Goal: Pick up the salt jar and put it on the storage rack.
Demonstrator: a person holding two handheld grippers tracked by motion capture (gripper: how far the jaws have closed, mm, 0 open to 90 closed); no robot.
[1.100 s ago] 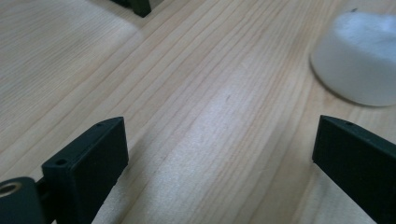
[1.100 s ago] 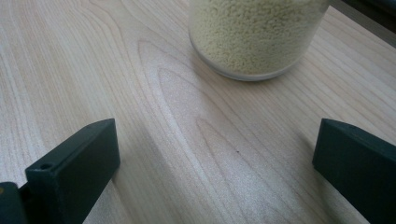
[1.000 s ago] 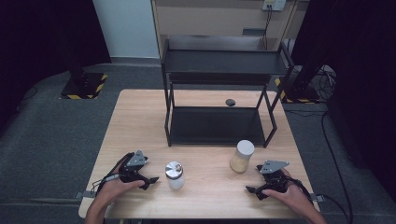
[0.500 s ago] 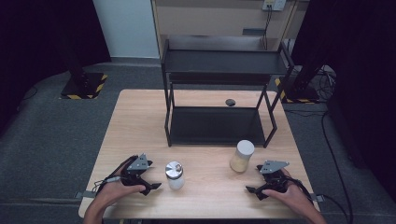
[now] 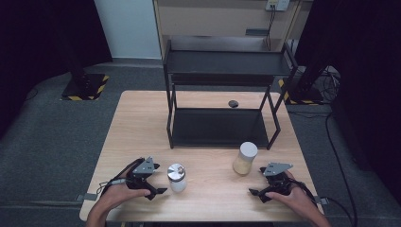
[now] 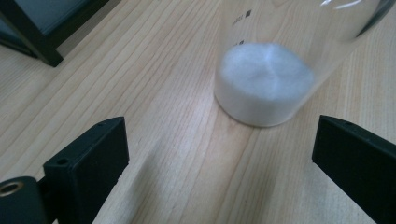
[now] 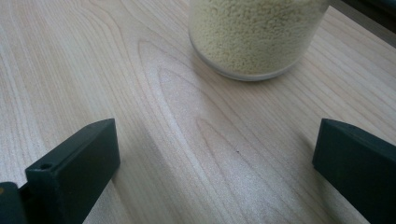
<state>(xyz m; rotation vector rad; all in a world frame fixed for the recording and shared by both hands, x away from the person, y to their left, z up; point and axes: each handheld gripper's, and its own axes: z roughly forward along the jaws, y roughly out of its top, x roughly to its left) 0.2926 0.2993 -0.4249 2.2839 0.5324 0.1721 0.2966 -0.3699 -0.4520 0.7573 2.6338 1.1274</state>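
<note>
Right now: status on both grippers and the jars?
Left gripper open, short of white-powder jar. Right gripper open, short of yellow-grain jar. Both jars upright on table, nothing between.

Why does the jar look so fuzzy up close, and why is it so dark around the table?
In the left gripper view the glass jar of white powder sits very near the lens, so its wall and printed marks blur, with a pale glare streak at its top. In the right gripper view the jar of yellow grains looks soft too. In the high view the table is lit, while the surroundings stay dim.
</note>
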